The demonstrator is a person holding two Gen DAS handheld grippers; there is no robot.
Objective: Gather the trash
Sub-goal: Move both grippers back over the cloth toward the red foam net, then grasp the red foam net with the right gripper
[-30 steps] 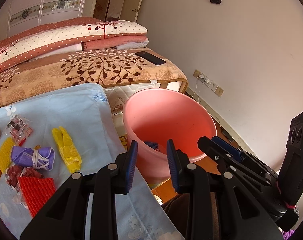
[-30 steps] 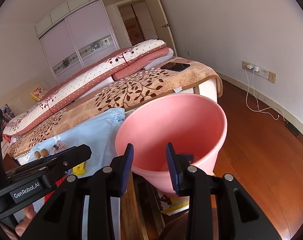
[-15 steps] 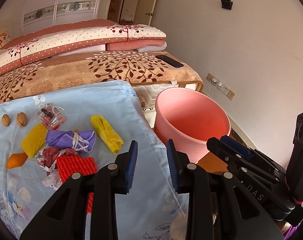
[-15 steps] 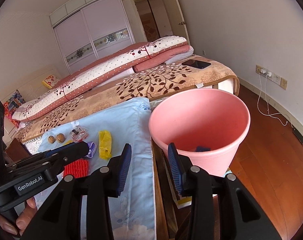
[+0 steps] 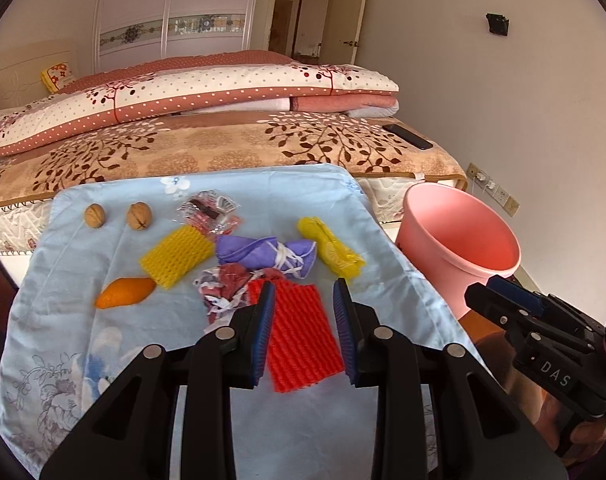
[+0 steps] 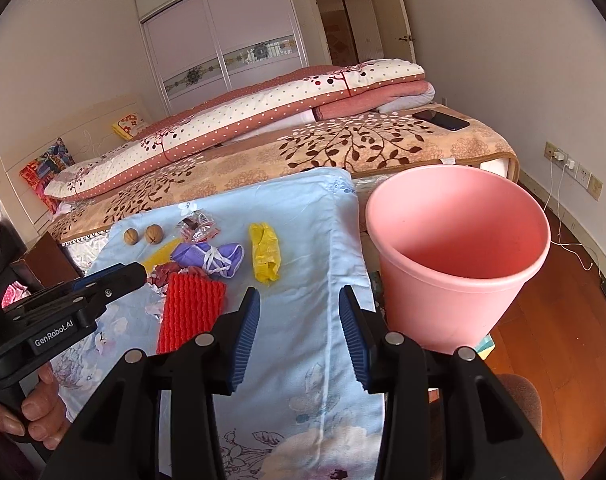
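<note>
L gripper [image 5: 303, 300] released, empty, above red foam net [image 5: 301, 336] | R gripper [image 6: 299, 312] released, empty | pink bin [image 6: 459, 256] just right of R gripper

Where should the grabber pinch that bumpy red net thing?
Probably its near edge, coming down from above with the left gripper. The red foam net lies flat on the blue cloth, and its far end touches the crumpled wrappers, so the near side is freer.
</note>
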